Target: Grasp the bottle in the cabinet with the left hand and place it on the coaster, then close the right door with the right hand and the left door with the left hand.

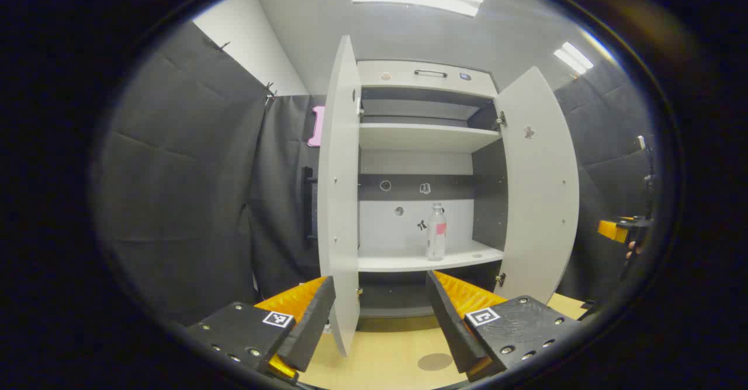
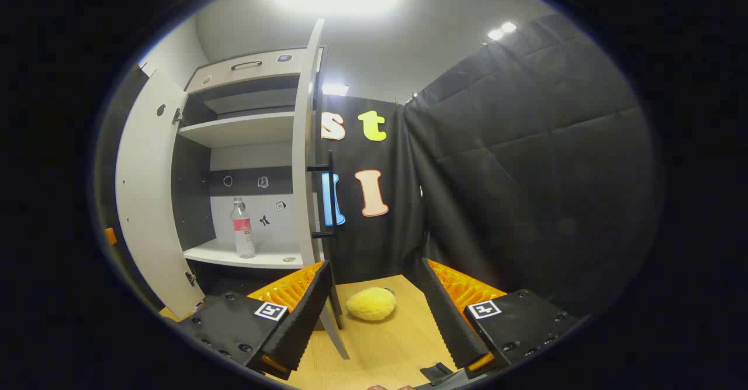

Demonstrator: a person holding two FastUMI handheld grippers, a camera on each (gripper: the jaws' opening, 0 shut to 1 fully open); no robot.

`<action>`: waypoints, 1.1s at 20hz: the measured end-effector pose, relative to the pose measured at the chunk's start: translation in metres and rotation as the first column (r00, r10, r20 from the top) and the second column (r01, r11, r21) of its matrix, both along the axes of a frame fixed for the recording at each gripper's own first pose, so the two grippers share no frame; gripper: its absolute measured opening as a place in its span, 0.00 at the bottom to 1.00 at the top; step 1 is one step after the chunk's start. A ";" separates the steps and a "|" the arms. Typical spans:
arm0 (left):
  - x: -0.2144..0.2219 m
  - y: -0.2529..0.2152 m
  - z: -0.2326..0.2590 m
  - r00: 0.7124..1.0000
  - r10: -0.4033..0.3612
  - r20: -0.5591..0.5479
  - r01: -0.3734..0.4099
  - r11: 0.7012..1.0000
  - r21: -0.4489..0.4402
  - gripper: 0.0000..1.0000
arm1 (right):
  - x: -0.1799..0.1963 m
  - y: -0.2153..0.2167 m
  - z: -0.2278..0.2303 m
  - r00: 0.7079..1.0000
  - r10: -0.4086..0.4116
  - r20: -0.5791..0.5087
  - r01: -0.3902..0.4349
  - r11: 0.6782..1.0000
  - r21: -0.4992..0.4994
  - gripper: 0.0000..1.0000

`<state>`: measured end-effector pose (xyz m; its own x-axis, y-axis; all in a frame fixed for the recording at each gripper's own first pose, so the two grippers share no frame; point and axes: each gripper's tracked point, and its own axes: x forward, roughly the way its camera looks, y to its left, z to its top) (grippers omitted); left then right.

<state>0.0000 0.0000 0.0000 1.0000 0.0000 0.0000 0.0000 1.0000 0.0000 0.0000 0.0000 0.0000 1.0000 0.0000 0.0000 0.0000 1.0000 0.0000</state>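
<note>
A white cabinet stands with both doors swung wide. A clear plastic bottle with a pink label stands upright on its lower shelf, right of centre; the right gripper view shows the bottle too. A round grey coaster lies on the wooden tabletop in front of the cabinet. My left gripper is open, well short of the shelf. My right gripper is open too, beside the edge of the right door. The left door stands edge-on.
A yellow lemon-like object lies on the table by the right door's foot. That door carries a black handle. Dark padded walls close in both sides. The other gripper and a hand show at the far right of the left gripper view.
</note>
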 end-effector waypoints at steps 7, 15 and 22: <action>-0.002 0.002 -0.002 1.000 0.028 -0.003 -0.028 1.000 -0.014 0.98 | 0.007 -0.003 -0.001 1.000 0.000 -0.006 0.000 1.000 0.009 0.96; -0.006 0.004 0.003 1.000 0.022 0.003 -0.022 0.999 -0.030 0.99 | 0.002 -0.004 -0.008 1.000 -0.003 -0.031 0.003 1.000 0.024 0.96; 0.010 -0.013 0.002 0.999 -0.050 0.000 0.050 0.998 -0.033 0.91 | 0.000 -0.021 0.000 0.998 -0.052 -0.043 0.053 0.998 0.035 0.96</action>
